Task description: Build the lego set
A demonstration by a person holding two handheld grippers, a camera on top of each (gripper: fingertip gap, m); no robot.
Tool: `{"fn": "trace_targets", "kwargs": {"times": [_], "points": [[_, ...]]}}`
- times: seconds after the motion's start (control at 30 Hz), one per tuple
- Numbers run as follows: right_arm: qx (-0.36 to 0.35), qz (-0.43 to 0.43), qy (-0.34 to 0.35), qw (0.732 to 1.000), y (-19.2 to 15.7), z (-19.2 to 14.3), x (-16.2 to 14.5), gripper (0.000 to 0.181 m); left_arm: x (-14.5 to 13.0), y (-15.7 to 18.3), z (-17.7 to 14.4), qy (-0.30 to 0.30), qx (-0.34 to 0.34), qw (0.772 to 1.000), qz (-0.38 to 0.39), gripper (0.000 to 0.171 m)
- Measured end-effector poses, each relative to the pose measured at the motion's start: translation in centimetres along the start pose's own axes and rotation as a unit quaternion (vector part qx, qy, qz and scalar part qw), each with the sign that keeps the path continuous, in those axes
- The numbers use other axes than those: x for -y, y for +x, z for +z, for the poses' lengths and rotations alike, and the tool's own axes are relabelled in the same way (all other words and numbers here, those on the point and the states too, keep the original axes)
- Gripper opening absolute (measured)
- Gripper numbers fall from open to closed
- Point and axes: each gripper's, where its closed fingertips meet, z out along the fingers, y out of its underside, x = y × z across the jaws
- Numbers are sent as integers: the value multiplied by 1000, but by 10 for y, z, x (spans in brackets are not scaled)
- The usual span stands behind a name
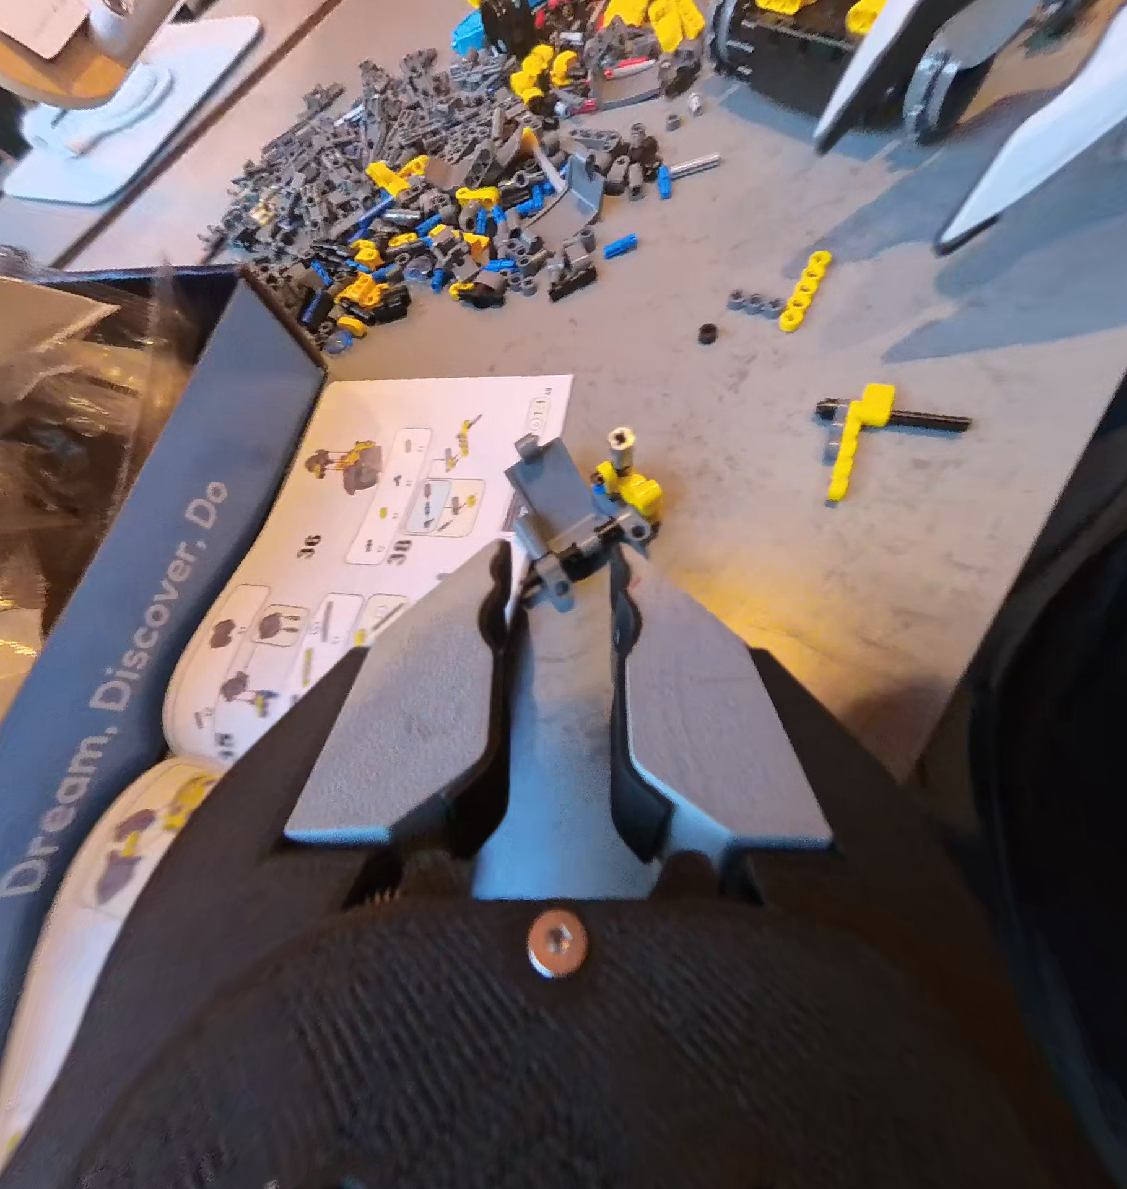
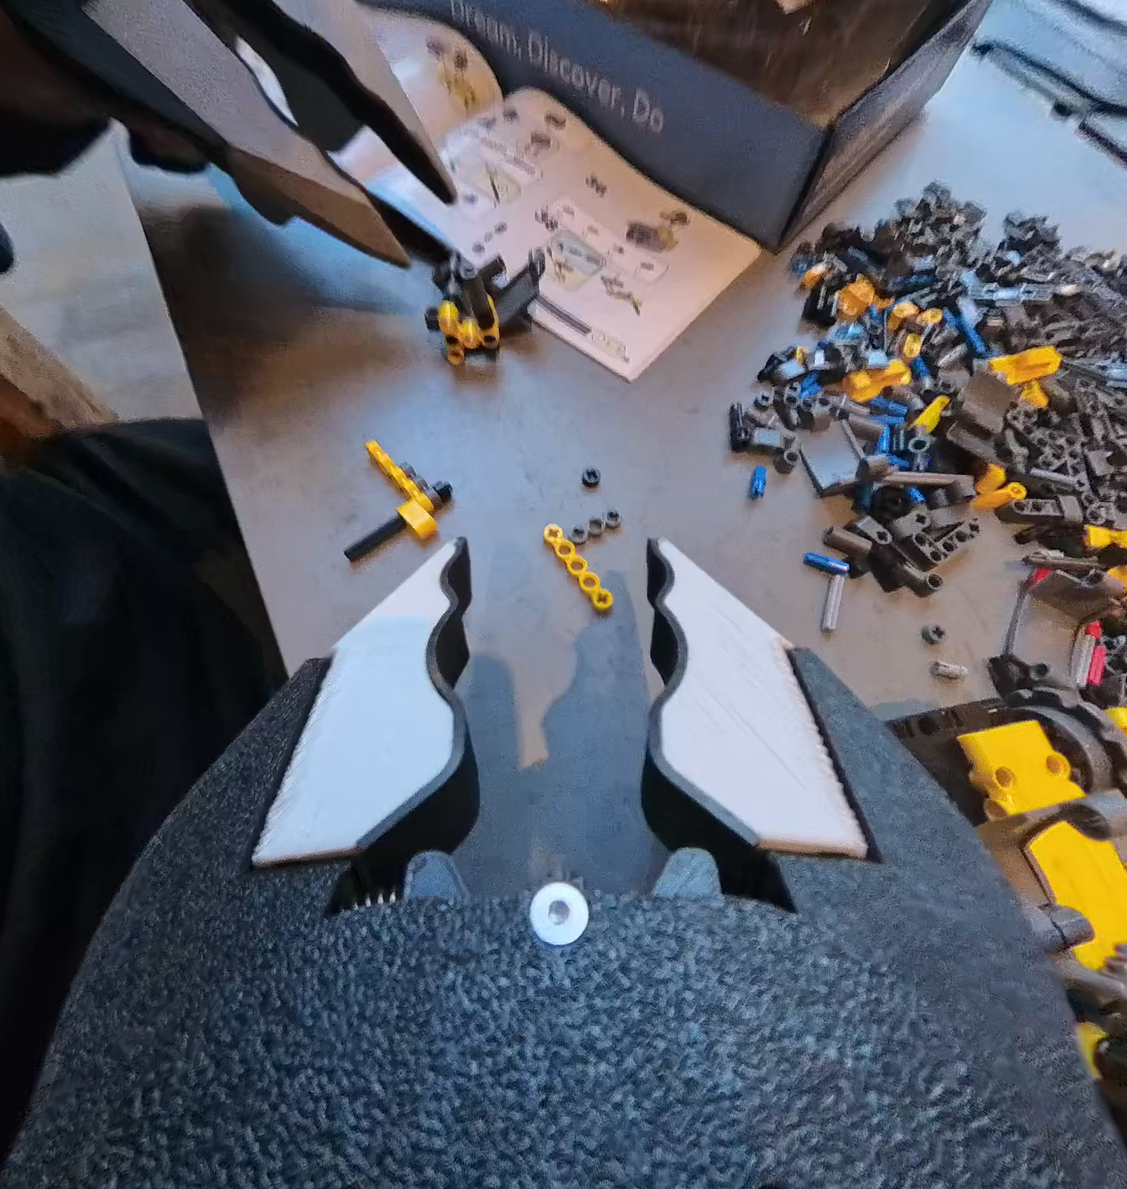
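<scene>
My left gripper (image 1: 561, 563) has grey fingers set slightly apart around the near end of a small grey, black and yellow brick assembly (image 1: 580, 508), which stands on the grey table beside an open instruction booklet (image 1: 419, 482). A thin gap shows between its left finger and the assembly. In the right wrist view this gripper (image 2: 432, 225) points at the assembly (image 2: 477, 302). My right gripper (image 2: 558, 547) is open and empty, low over the table, with a yellow five-hole beam (image 2: 577, 566) lying between its white fingertips. The right gripper also shows in the left wrist view (image 1: 886, 193).
A yellow beam on a black axle (image 2: 406, 502) lies left of the right gripper. A dark grey connector (image 2: 596, 524) and a black bush (image 2: 590, 477) lie ahead of it. A big pile of loose parts (image 2: 966, 386), a dark box (image 2: 709, 129) and a partly built yellow model (image 2: 1063, 804) surround them. The table edge (image 2: 226, 450) is on the left. My left tips are about 12 cm from the dark grey connector (image 2: 596, 524), my right tips only 5 cm. Look for it in the left wrist view (image 1: 750, 306) too.
</scene>
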Motion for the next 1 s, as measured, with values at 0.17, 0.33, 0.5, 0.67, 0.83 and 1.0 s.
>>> {"fn": "trace_targets", "kwargs": {"times": [0.17, 0.33, 0.5, 0.67, 0.83, 1.0], "points": [[18, 14, -73, 997, 7, 8, -17, 36, -5, 25, 0, 2, -20, 1000, -2, 27], [25, -4, -103, 994, 9, 11, -19, 32, -10, 33, 2, -13, -27, 999, 17, 27], [23, -23, -143, 989, 10, 19, -25, 27, -14, 35, 5, -29, -36, 999, 16, 30], [66, 7, -167, 984, 0, 22, -31, 16, -17, 39, 1, -34, -33, 999, -1, 29], [59, 16, -164, 985, 1, 22, -31, 6, -20, 49, -3, -10, -44, 998, -38, 17], [66, 24, -144, 987, -9, 23, -22, 6, -21, 49, -6, 0, -42, 998, -45, 21]]}}
